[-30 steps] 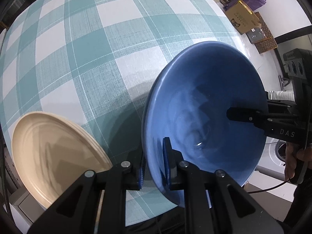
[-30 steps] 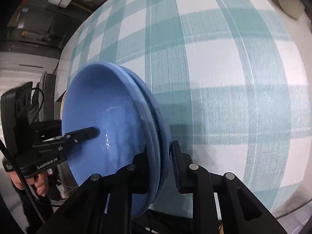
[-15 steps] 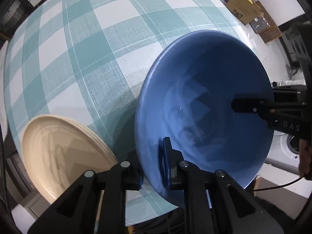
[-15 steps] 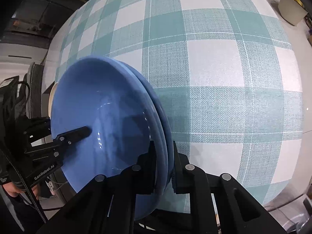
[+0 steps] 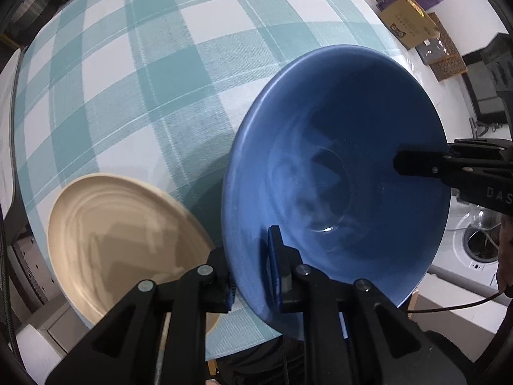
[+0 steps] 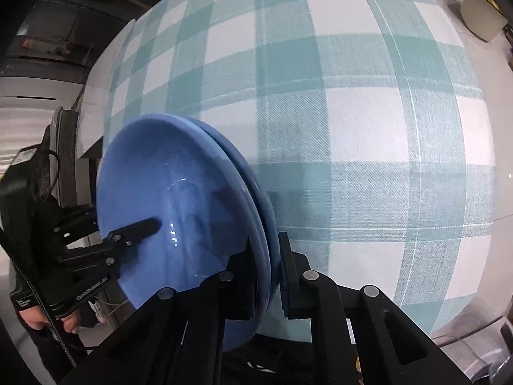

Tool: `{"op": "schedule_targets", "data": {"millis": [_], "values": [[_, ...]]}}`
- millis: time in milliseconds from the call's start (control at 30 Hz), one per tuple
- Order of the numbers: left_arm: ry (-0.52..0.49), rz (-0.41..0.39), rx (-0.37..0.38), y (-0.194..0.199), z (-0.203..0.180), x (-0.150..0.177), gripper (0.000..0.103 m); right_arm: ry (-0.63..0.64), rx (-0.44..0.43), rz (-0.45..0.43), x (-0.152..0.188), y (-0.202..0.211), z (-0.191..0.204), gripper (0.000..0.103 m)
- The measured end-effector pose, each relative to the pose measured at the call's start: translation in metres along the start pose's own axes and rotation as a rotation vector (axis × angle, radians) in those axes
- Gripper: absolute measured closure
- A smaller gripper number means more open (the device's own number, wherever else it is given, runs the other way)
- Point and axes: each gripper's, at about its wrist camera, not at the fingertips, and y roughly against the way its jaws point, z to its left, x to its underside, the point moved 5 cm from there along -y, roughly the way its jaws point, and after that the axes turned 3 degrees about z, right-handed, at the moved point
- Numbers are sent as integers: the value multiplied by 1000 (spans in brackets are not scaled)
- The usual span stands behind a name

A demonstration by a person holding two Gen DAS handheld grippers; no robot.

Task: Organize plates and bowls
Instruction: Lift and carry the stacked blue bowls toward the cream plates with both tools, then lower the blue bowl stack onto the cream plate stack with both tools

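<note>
Since a second ago the plate [image 5: 121,240] has slid further right and up in my left view, closer to the bowls [image 5: 336,173]; the bowls sit a bit lower and nearer the table's near edge.

My left claw [image 5: 253,272] is clamped on the bowls' near rim, one finger inside, one outside. My right claw [image 6: 269,276] is clamped on the opposite rim the same way. In the right view there are two rims, so it's two blue bowls nested, and my right fingers pinch both.

The bowls are tilted, open side toward the left view, held over the near edge of the table [image 5: 179,73]. Can't tell if the bottom touches the cloth.

Each claw shows in the other's camera: the right claw's inner finger lies across the bowl's inside at the right of the left view, the left claw's at the left of the right view.

The plate is tan, lying at the table's near-left corner, just beside the bowls; I can't tell if they touch. Cardboard box [image 5: 407,22] on the floor past the table's right edge.
</note>
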Motion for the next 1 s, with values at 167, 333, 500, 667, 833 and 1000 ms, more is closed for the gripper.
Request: {"op": "schedule_targets", "data": {"millis": [167,333,500,667,833,1000], "values": [[21,-17,2,12,9,3,88,21,-1,-15,-2,14,13,92],[59,12,4,-8,17,-2,89,22,-1,-2,-5,2,16,92],[48,30,16,-20,14,-3,88,10,17,14,-3,-12,4,92],[47,26,16,-23,14,-3,88,33,31,-3,-3,-18,3,92],[32,21,0,-21,14,0,87,32,42,26,-4,-38,4,92],[47,28,4,-19,16,4,87,54,73,21,-2,-49,8,90]]}}
